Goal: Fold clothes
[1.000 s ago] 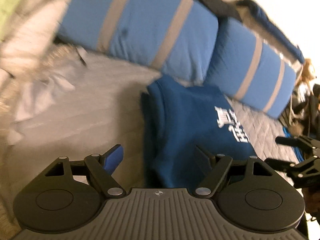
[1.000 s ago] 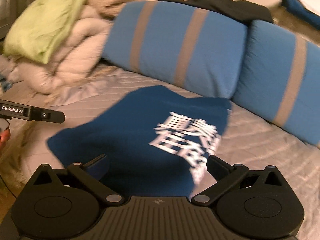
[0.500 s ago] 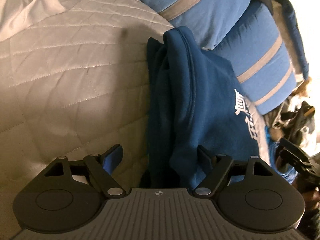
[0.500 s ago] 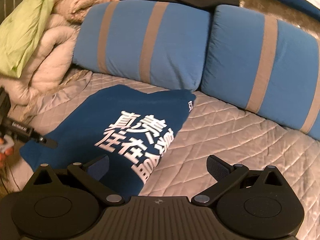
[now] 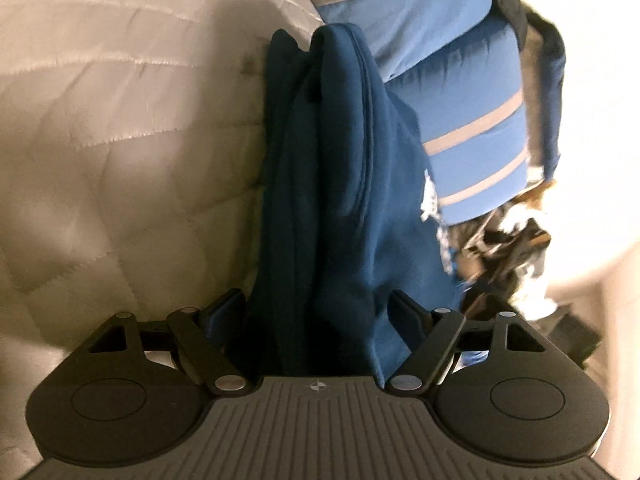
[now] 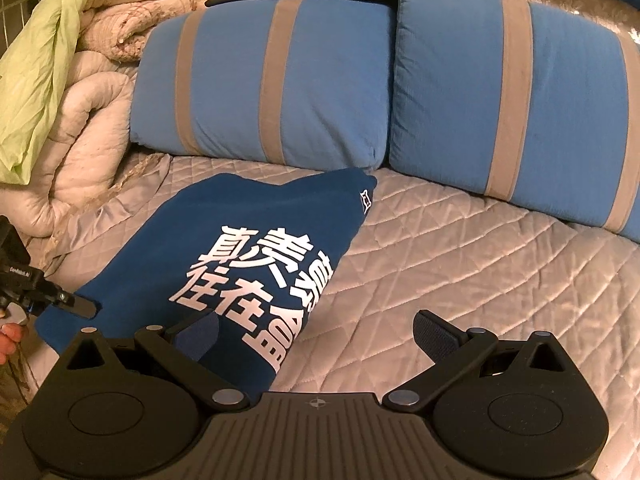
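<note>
On right view shirt (image 6: 256,256) print legible, left view edge-on

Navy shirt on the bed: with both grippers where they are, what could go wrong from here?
1. The folded navy shirt sits between the open jaws of the left gripper; closing may catch only some layers, and the fold could slip apart.
2. The right gripper is open with one finger over the shirt's edge and the other over the quilted bedspread; closing there might pinch the bedspread too.
</note>
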Motion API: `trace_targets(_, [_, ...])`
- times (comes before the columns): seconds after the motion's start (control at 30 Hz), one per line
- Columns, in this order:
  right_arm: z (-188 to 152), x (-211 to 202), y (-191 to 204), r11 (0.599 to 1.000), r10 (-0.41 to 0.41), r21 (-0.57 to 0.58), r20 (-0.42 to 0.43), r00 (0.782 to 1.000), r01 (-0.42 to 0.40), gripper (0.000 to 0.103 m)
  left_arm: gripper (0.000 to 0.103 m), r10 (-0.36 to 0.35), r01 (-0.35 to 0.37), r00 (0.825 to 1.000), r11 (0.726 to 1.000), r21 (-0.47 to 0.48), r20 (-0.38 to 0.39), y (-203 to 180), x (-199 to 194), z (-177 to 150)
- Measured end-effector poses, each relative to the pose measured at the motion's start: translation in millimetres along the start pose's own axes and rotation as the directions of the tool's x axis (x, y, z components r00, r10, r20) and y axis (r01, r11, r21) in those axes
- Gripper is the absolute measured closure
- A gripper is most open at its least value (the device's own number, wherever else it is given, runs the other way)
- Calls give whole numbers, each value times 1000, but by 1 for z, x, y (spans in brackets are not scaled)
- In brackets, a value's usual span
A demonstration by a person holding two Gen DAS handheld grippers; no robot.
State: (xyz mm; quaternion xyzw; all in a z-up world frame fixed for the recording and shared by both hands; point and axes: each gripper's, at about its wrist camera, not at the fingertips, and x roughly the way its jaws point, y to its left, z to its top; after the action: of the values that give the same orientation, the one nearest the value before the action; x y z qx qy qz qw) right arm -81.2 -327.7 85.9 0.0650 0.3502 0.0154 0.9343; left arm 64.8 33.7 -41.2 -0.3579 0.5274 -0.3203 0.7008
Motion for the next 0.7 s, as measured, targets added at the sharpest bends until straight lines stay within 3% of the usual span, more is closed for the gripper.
trace_targets(0.03, [0,1,-1,1000,1,3,-3,1000,-1,0,25,-5,5,1000,1000,-7,3,1,1,0])
trace_targets(0.13, [1,6,-7,999,16,34,-12,1000,-16,0,54,1,-1,1000,999,-40,1,4,6,-1])
trace_targets(0.2, [3,11,-12,998,28,64,-17,999,-27,0,64,-9,10,1000,999,-50,14,7,4,-3])
trace_targets(0.47, [16,34,-34,978,81,193,-32,996,-74,0,67,9,-8,998,1000,-13,67,4,-2,-10])
trace_targets(0.7, [37,70,-61,920,173,359,-15,985,-157,0,67,27,-27,995,1000,4,92,0,-1,-13])
